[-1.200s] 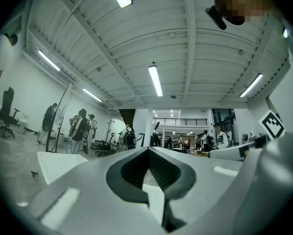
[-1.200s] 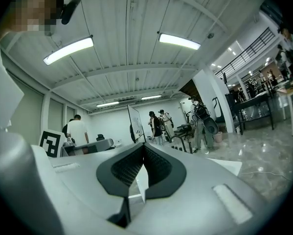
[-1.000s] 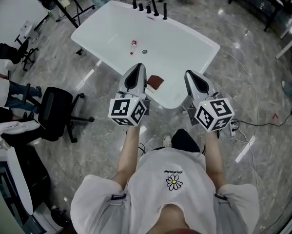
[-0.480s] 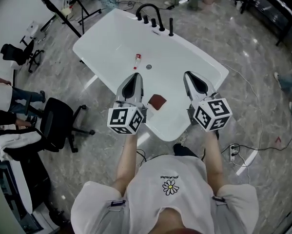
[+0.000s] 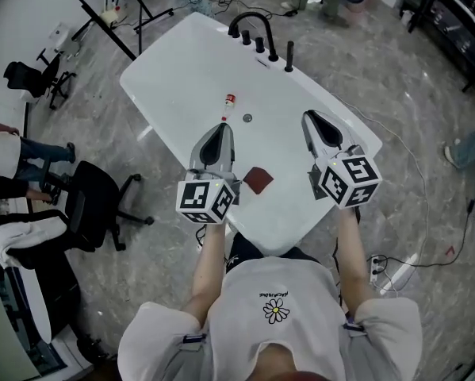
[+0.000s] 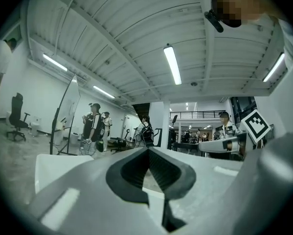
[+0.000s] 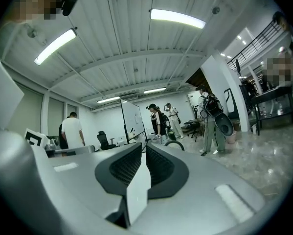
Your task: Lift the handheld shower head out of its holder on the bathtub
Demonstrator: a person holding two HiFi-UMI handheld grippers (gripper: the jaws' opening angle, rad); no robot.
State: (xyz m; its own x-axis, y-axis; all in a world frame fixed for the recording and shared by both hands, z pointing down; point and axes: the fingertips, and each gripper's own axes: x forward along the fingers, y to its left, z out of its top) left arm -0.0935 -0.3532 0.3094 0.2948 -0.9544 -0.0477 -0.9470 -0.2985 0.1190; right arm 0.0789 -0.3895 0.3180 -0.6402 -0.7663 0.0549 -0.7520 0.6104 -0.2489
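Note:
In the head view a white bathtub [image 5: 181, 78] lies slantwise ahead. At its far rim stand a black arched faucet [image 5: 250, 17], black knobs and the black handheld shower head [image 5: 289, 55], upright in its holder. My left gripper [image 5: 220, 128] hangs over the near half of the tub, jaws together and nothing in them. My right gripper [image 5: 311, 117] hangs over the tub's right rim, also shut and empty, well short of the shower head. Both gripper views look out level into the room, with each gripper [image 6: 148, 151] [image 7: 143, 149] low in its frame. Neither shows the shower head.
Inside the tub lie a small red-and-white bottle [image 5: 229, 101], a drain [image 5: 247, 118] and a reddish-brown cloth [image 5: 258, 178]. A black office chair [image 5: 94, 197] stands at the left, a black stand [image 5: 102, 22] at the far left. A power strip [image 5: 375, 267] and cables lie on the floor at the right.
The person has stepped closer to the tub. Both grippers, which were short of its near end, now hang over its near half. Their jaws stay shut.

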